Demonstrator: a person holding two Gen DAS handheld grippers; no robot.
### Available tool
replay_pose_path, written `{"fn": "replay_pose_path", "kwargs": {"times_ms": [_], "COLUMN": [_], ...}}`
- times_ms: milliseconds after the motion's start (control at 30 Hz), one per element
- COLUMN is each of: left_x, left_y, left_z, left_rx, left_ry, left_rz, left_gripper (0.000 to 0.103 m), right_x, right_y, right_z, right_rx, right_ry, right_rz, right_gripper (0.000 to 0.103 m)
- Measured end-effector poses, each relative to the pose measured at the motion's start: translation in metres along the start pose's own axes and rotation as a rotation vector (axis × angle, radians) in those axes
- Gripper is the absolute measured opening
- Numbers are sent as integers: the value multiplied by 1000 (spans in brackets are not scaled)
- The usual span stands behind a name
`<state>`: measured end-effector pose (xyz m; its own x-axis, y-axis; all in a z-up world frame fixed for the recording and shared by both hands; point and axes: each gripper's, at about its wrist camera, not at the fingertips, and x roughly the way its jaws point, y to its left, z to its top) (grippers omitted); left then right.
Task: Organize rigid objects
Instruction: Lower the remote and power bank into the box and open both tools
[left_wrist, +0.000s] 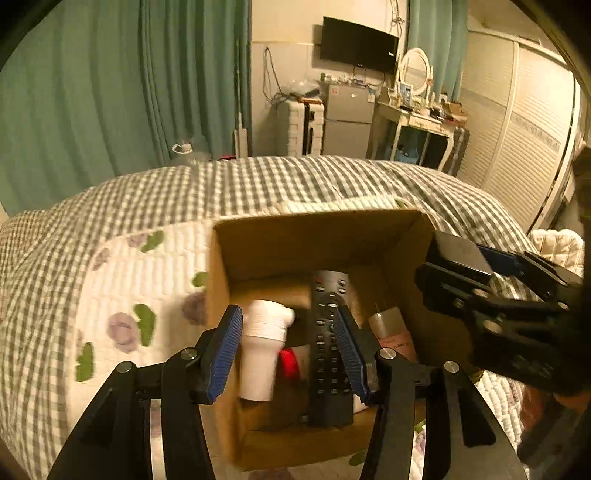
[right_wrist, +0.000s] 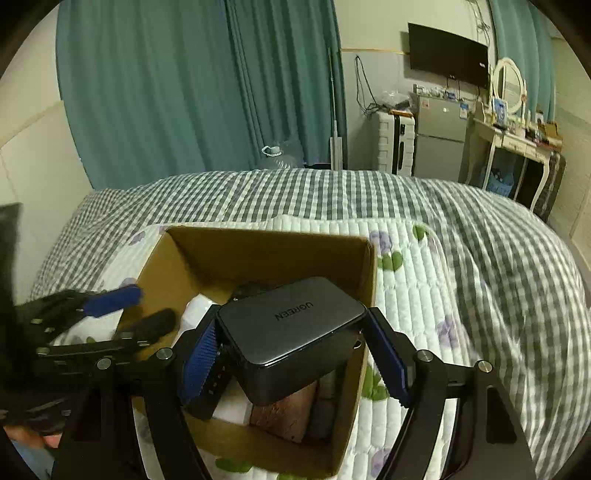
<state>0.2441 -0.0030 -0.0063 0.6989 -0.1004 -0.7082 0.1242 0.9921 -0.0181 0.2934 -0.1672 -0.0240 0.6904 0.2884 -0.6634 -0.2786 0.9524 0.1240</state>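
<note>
An open cardboard box stands on the bed. Inside lie a white plastic bottle, a black remote, a small red item and a clear pinkish tube. My left gripper hovers open over the box, empty, the bottle falling or resting between its fingers. My right gripper is shut on a dark grey UGREEN charger and holds it above the box. The right gripper also shows in the left wrist view. The left gripper shows in the right wrist view.
The box sits on a white floral quilt over a grey checked bedspread. Teal curtains, a small fridge, a wall TV and a dressing table stand beyond the bed. A louvred wardrobe is at the right.
</note>
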Motion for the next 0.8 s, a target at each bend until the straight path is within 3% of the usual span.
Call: {"fn": "replay_pose_path", "kwargs": {"times_ms": [133,367,433,500,667,800], "left_x": [3,20,22,22,10,-21], "left_y": [16,33,34,33,25,14], "left_z": [-3,-11,-14,-14,-11,-2], "left_rx": [-19,-46,-49,-49,-35,-34], "left_ry": [3,26,18,4,-17,-49], "left_rz": [53,45,40,33,28,29], "left_gripper": [54,54,54,54,54,54], "right_x": [25,78,81,78,51,9], "right_y": [14,18,21,23,22,21], "right_z": [12,14,14,19,37,40], "right_rx": [-84,-107,-124,-122,-80,-73], "right_ry": [51,175,158,120,41,-2], "right_rz": [-36,-95,-108,-97,-82,-88], "right_gripper": [76,76,77,87,87,87]}}
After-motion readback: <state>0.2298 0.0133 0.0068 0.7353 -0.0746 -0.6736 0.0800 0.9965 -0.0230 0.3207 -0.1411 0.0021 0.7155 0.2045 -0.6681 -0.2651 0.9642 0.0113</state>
